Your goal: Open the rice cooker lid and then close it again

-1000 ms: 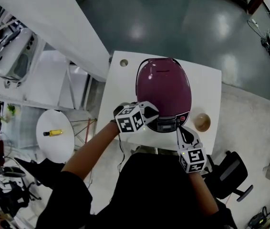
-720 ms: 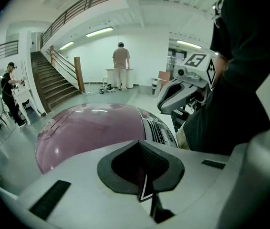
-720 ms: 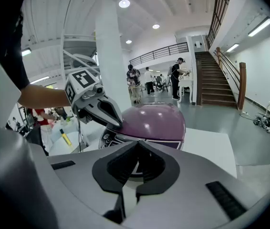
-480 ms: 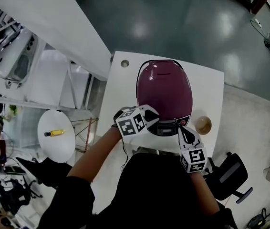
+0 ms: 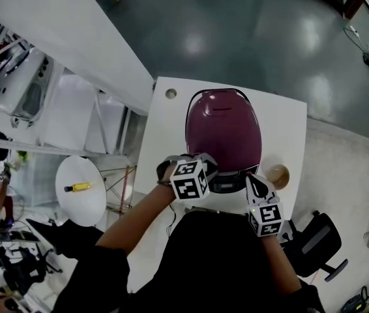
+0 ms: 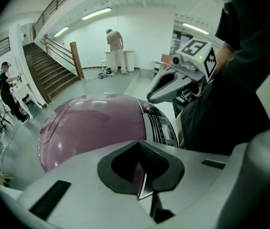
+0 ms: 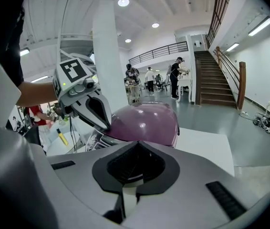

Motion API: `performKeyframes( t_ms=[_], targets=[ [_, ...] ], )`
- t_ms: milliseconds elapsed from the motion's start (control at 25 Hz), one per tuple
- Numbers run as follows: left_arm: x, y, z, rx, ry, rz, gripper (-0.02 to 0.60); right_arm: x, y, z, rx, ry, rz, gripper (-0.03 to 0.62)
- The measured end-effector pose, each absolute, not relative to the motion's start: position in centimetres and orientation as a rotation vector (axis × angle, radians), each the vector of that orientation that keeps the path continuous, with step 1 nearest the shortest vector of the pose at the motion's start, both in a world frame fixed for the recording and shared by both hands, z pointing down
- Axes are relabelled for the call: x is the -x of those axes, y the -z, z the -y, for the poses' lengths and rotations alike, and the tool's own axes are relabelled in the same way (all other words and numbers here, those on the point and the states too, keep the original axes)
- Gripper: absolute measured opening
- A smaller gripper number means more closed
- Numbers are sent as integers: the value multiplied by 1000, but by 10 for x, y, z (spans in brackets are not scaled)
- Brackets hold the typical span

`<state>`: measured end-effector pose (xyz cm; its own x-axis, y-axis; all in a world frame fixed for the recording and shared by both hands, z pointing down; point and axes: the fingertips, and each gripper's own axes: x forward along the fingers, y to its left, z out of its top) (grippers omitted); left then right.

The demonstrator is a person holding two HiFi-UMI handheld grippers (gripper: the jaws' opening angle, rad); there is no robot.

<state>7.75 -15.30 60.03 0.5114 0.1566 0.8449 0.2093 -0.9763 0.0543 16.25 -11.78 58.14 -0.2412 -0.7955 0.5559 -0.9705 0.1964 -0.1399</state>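
Note:
A purple rice cooker (image 5: 223,132) stands on a white table (image 5: 165,129) with its lid down and its control panel (image 5: 227,181) facing me. My left gripper (image 5: 206,166) is shut and empty, its tips over the cooker's front left edge by the panel. My right gripper (image 5: 254,183) is also shut and empty, just off the front right corner of the cooker. The left gripper view shows the lid (image 6: 92,128) and panel (image 6: 161,128) right under my left gripper (image 6: 143,187), with the right gripper (image 6: 166,87) beyond. The right gripper view shows the cooker (image 7: 147,120) and the left gripper (image 7: 99,113).
A small brown bowl (image 5: 277,175) sits on the table right of the cooker, close to my right gripper. The table has a round hole (image 5: 171,94) at its far left. A round white stool (image 5: 83,188) with a yellow item stands left. People stand in the hall behind.
The left gripper has tilted, and its marker cube has swung toward me and the cooker's front. The right gripper has edged slightly. The lid stays down.

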Motion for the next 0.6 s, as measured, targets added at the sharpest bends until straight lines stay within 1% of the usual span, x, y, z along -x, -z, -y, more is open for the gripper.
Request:
performKeyframes(
  t_ms=[200,600],
  targets=[
    [-77,-602,153,2679,1561,330,3,-164,-586,120,-1657,-698,2126,0],
    [-77,-600,154,2745,1491,327,3,-168,-581,126,-1665,-705,2156,0]
  ],
)
